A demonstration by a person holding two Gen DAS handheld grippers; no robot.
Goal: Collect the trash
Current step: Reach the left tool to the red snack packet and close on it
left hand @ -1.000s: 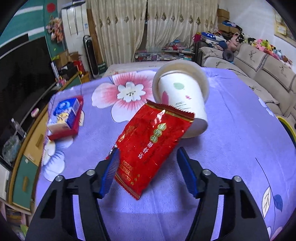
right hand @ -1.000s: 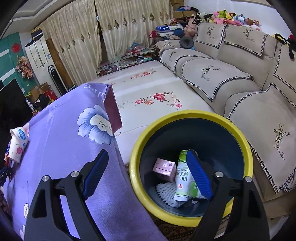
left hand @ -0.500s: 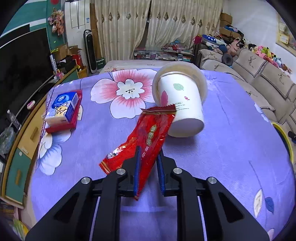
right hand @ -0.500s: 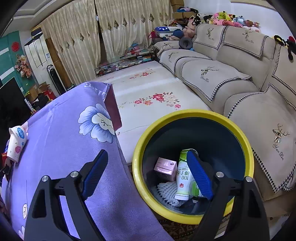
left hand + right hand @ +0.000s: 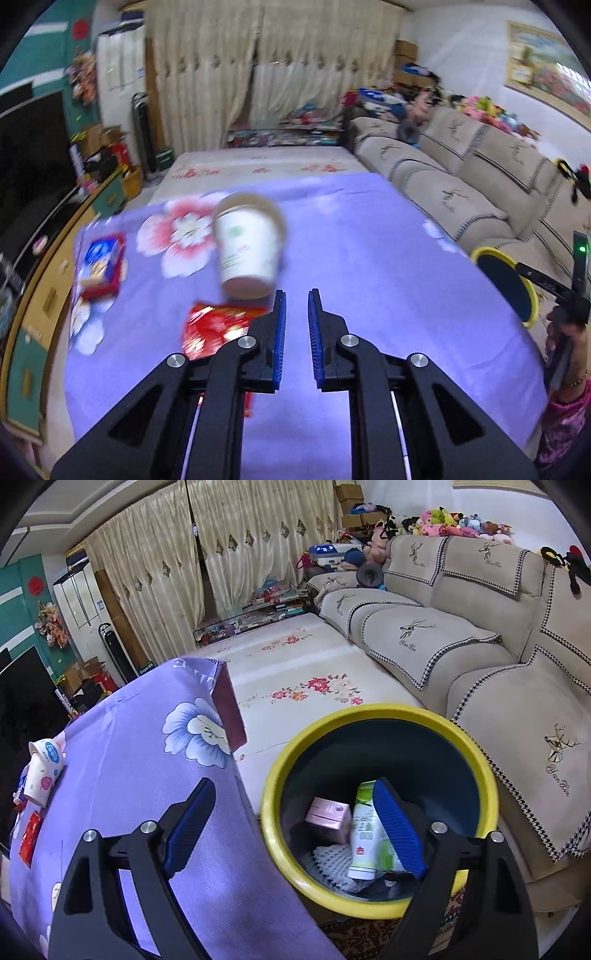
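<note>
Left tool point(image 5: 295, 295): narrow, pads nearly together, purple cloth showing in the slit. Frame is blurred, so I cannot tell whether anything is pinched lower down.

Red snack packet point(image 5: 218, 326): on the worktop point(image 5: 369, 258), left of the left tool. Its near end is hidden behind the tool's left finger, and a red sliver shows below the finger. The packet's long axis seems to run roughly along the tool's line, offset to the left. The right wrist view shows it flat on the cloth at the far left.

Paper cup point(image 5: 249, 251): tipped on its side just beyond the packet, base toward the tool.

Blue-and-red box point(image 5: 101, 264): farther left, near the worktop edge.

Right tool point(image 5: 294, 786): wide, holding nothing, over the yellow-rimmed bin point(image 5: 273, 775). The bin stands off the worktop's right edge and already holds a green carton point(image 5: 364, 834) and a pink box point(image 5: 328, 818).

Judgement: the left hand is much nearer the packet. To centre it, the tool needs to shift left, and the bin then lies to its right.
</note>
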